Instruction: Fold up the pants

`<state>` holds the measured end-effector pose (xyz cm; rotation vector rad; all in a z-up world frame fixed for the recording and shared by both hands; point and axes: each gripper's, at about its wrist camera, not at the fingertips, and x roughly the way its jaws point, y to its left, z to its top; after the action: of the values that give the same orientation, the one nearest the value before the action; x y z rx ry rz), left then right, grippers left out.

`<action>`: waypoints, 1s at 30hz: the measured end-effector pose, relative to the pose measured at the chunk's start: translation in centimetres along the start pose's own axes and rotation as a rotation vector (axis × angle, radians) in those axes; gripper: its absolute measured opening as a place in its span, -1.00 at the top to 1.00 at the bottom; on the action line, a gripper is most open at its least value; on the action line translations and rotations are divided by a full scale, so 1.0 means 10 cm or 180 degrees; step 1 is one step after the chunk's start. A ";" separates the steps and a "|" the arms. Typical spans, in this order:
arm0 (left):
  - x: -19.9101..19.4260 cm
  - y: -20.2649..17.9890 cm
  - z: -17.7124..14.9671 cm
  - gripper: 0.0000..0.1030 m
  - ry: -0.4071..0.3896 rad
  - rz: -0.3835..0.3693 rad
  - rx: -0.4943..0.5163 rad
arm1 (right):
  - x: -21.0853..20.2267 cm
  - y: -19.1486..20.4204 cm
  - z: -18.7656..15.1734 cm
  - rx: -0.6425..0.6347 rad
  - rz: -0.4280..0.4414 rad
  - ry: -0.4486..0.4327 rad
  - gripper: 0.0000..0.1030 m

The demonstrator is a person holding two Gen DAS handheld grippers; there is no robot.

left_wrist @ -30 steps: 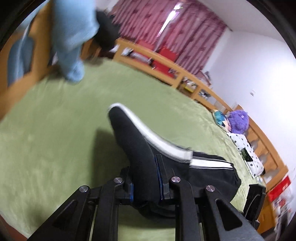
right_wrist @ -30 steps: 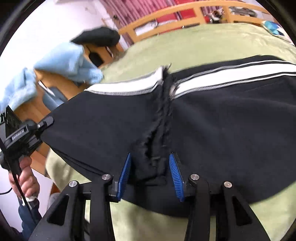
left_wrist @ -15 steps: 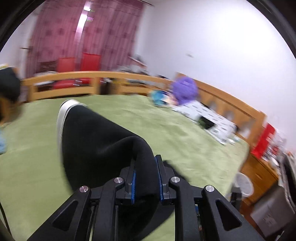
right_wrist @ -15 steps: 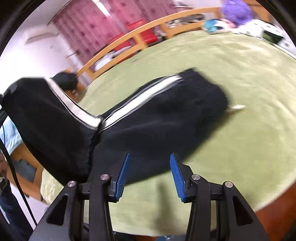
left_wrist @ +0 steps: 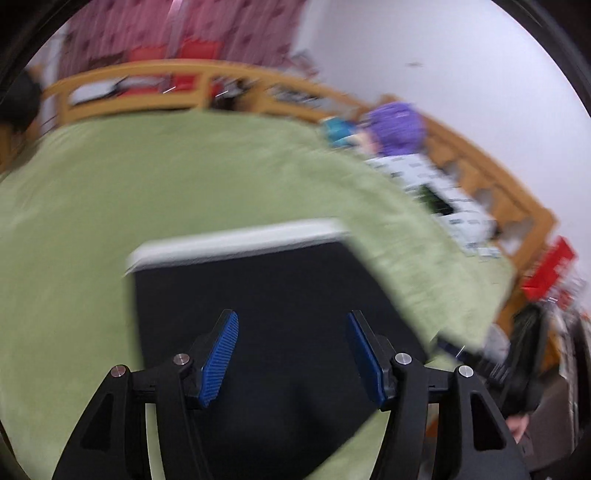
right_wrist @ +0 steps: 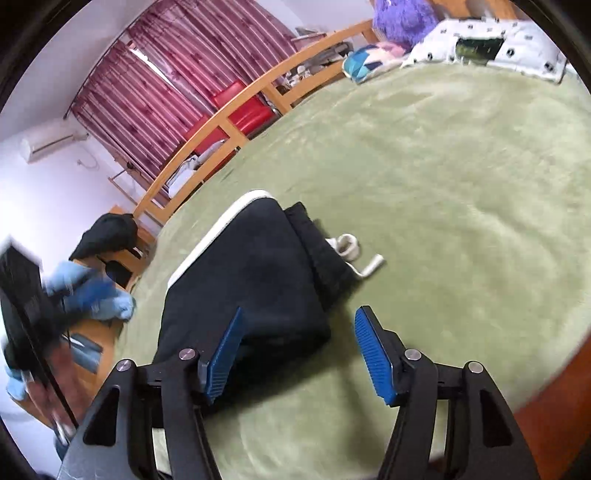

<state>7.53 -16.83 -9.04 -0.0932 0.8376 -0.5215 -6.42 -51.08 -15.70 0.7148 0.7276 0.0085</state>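
The black pants (right_wrist: 258, 273) with a white side stripe lie folded in a compact bundle on the green bedspread (right_wrist: 461, 184). Their white drawstring (right_wrist: 351, 251) trails out at the right. My right gripper (right_wrist: 299, 332) is open and empty, just above the bundle's near right corner. In the blurred left wrist view the pants (left_wrist: 266, 288) lie flat with the white stripe along the far edge. My left gripper (left_wrist: 291, 332) is open and empty over them.
A wooden bed rail (right_wrist: 236, 110) runs along the far side, with red chairs and maroon curtains behind. A purple plush toy (right_wrist: 402, 18) and a white patterned pillow (right_wrist: 517, 48) lie at the far right. Blue clothes (right_wrist: 92, 291) hang on a wooden frame at left.
My left gripper has opened and let go of the pant leg, which now lies folded over the rest. My right gripper has pulled back slightly and stays open.
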 end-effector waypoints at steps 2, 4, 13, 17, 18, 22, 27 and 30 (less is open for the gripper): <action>0.01 0.26 -0.21 -0.14 0.0106 0.0156 -0.0166 | 0.20 -0.04 0.04 0.0017 -0.0038 0.0048 -0.21; 0.08 0.41 -0.46 -0.14 0.0250 0.0229 -0.0283 | 0.44 -0.02 0.05 -0.0029 -0.0160 0.0181 0.23; 0.16 0.25 -1.06 -0.26 0.0494 0.0332 -0.0087 | 0.43 -0.14 -0.22 -0.0084 -0.0081 0.0158 0.69; 0.02 0.43 -0.95 -0.30 0.0538 0.0100 -0.0297 | 0.26 0.08 -0.01 -0.0373 -0.0181 -0.0022 0.46; -0.02 0.48 -0.94 -0.30 0.0521 0.0092 -0.0332 | 0.20 0.17 0.07 -0.0475 -0.0195 -0.0155 0.31; -0.04 0.59 -0.89 -0.30 0.0506 0.0199 -0.0389 | 0.44 0.46 0.35 -0.0863 -0.0250 -0.0061 -0.02; -0.08 0.77 -0.84 -0.30 0.0481 0.0269 -0.0547 | 1.00 0.49 0.45 -0.0997 -0.0459 0.0293 0.60; -0.05 0.87 -0.81 -0.30 0.0474 0.0321 -0.0628 | 0.86 0.67 0.39 -0.1337 -0.0433 0.0060 0.82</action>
<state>4.88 -8.03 -16.55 -0.1939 1.0330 -0.3529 4.03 -46.21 -14.85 0.2641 0.7607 0.0428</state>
